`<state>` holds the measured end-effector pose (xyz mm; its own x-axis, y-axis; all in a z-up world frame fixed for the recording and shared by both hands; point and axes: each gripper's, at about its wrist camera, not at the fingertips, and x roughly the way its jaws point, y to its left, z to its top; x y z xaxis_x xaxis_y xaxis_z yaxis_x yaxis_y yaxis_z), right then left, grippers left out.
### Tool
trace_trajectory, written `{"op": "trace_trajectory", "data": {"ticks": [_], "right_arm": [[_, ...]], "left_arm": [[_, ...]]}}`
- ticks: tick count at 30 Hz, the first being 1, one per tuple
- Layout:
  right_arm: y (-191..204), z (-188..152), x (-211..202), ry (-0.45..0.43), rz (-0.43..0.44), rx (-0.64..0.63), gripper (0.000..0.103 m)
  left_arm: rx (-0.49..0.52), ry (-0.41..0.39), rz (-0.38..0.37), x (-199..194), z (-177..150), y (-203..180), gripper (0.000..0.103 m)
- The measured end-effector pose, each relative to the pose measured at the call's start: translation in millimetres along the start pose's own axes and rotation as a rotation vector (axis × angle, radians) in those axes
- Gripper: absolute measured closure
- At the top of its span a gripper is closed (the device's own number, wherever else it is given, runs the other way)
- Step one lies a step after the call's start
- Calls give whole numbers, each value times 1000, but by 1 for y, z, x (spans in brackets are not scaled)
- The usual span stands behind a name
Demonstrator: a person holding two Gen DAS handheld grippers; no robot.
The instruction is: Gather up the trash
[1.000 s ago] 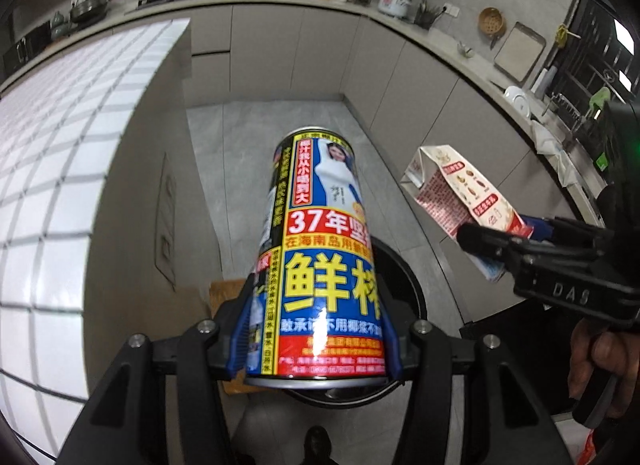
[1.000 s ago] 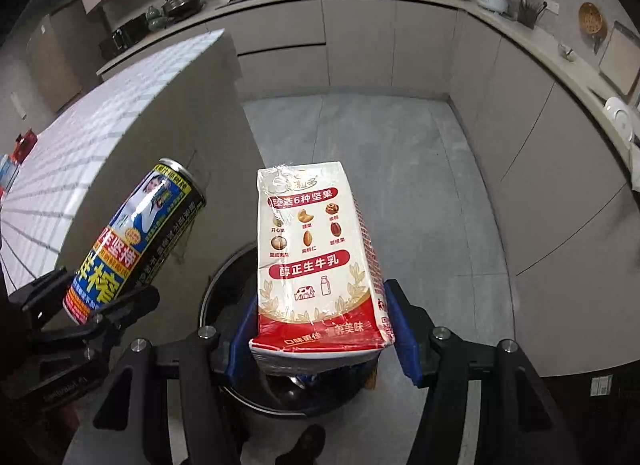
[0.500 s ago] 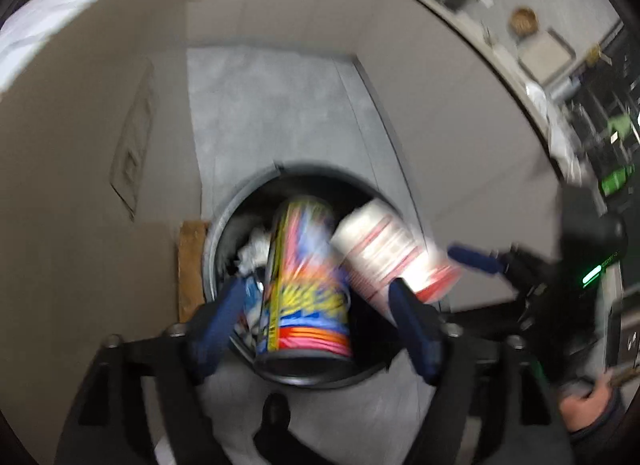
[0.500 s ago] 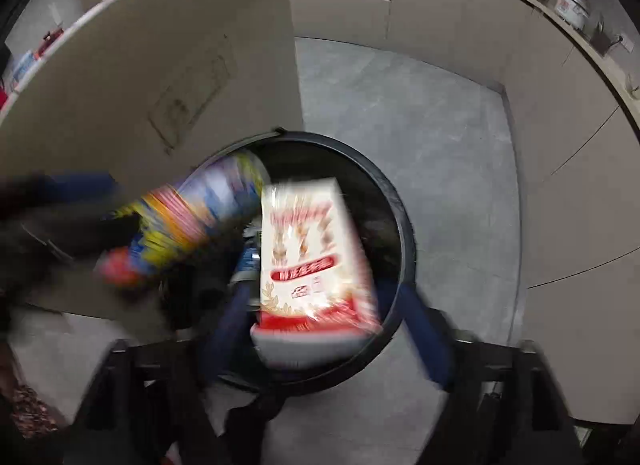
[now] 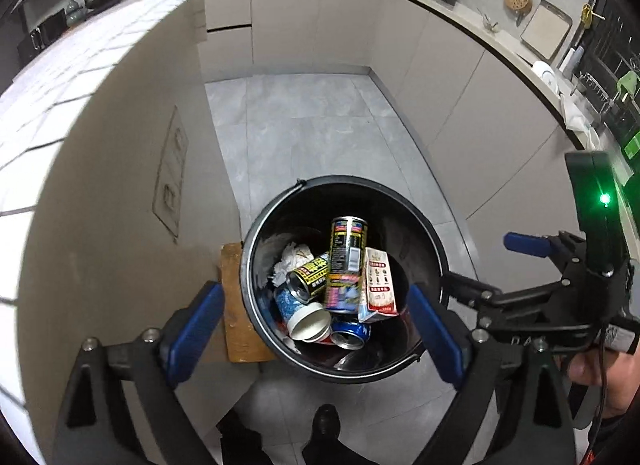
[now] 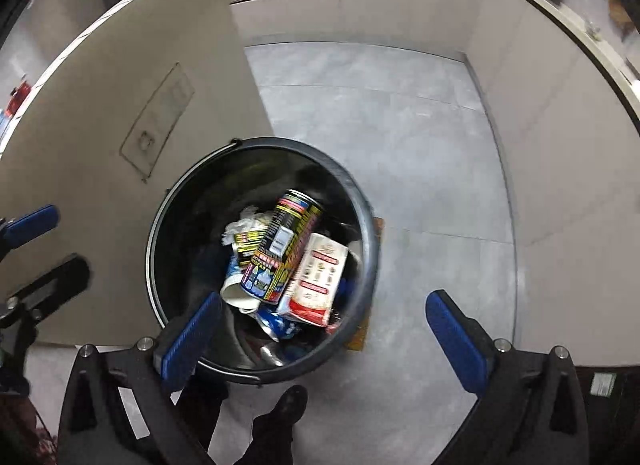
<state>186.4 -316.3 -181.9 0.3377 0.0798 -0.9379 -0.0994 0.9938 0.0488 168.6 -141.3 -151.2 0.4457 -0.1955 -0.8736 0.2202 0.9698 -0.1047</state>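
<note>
- left gripper (image 5: 314, 315) and right gripper (image 6: 322, 327), blue-padded jaws opening, nothing between them.
- round black plastic bin (image 5: 430, 241) below: tall printed drink can (image 5: 346, 265) and white-and-red milk carton (image 5: 378, 285) lie atop other trash.
- drop step looks finished; next, probably lift clear and seek more trash.

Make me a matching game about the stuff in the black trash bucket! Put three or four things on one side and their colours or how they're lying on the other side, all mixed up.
Things:
1. tall can
2. milk carton
3. paper cup
4. crumpled tissue

Descriptions:
A. white, scrunched up, toward the far side of the pile
B. lies on its side, open mouth facing the camera
C. white and red box leaning beside the tall can
D. black and yellow label, lying on top of the pile

Pairs: 1-D, 2-C, 3-B, 4-A
</note>
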Motion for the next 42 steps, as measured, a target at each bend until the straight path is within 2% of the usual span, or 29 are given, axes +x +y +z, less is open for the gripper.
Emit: {"op": "trace_trajectory", "data": {"ticks": [7,11,16,21,30,42], "right_arm": [[0,-15,-29,-31,-46,-11,0],[4,-25,-57,-55,-36,-2,0],[15,-36,-87,-72,-29,-6,0],[31,-44,-107,-88,-62,-16,0],[68,-59,-163,-182,-64,-41,0],[105,-99,-223,-306,-48,-35,0]], "left_arm": [[5,-29,21,-31,-2,2,5],[2,-52,18,-55,-5,1,5],[3,-78,6,-77,-9,3,3],[-20,-116,15,-98,-18,14,2],[-78,-205,35,-160,-53,40,2],[-77,-321,45,-215,-80,46,2]]}}
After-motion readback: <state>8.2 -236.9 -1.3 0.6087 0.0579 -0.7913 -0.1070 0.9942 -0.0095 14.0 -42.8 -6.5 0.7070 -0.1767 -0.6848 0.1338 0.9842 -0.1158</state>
